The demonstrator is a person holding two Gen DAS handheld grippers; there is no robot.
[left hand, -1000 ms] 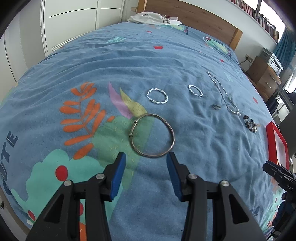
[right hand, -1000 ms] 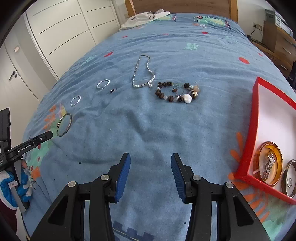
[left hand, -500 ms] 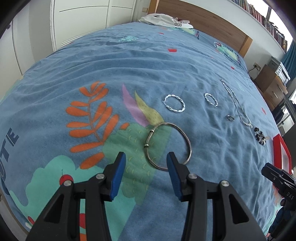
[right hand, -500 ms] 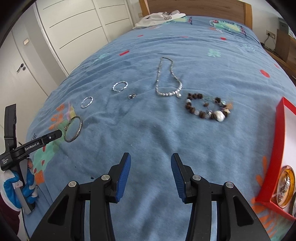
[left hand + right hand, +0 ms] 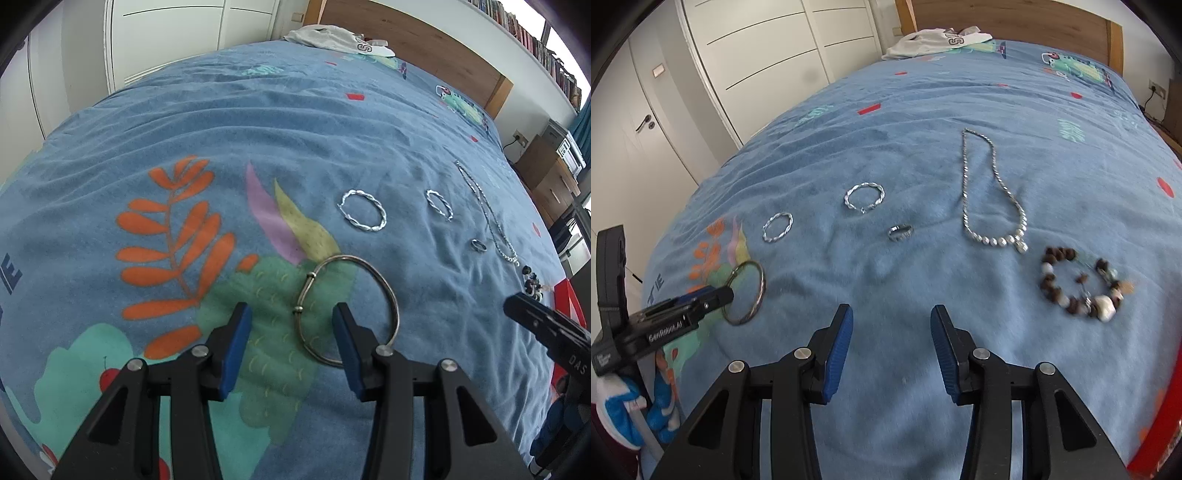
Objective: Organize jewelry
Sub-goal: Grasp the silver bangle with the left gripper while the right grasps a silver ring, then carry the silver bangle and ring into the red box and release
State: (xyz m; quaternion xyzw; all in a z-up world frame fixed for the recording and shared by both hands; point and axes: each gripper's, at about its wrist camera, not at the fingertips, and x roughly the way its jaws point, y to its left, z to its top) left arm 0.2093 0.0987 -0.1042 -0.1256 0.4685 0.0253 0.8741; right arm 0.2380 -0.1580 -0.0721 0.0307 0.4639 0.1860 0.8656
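A large silver bangle (image 5: 393, 302) lies on the blue bedspread. My left gripper (image 5: 291, 328) is open, its jaws straddling the bangle's left side with the clasp between them; it also shows in the right wrist view (image 5: 716, 299) at the bangle (image 5: 759, 291). Farther along lie a twisted silver bracelet (image 5: 364, 210), a smaller twisted one (image 5: 439, 205), a ring (image 5: 479, 245), a silver necklace (image 5: 990, 192) and a brown bead bracelet (image 5: 1082, 291). My right gripper (image 5: 892, 332) is open and empty above the bedspread.
A red tray (image 5: 570, 306) sits at the right, its edge also in the right wrist view (image 5: 1167, 413). White clothing (image 5: 938, 38) lies by the wooden headboard. White wardrobe doors (image 5: 768, 66) stand left of the bed. A wooden dresser (image 5: 550, 177) is at the right.
My left gripper has moved forward onto the bangle, so its jaws now straddle the bangle's left side. My right gripper has swung left, and the red tray has slid out of its view.
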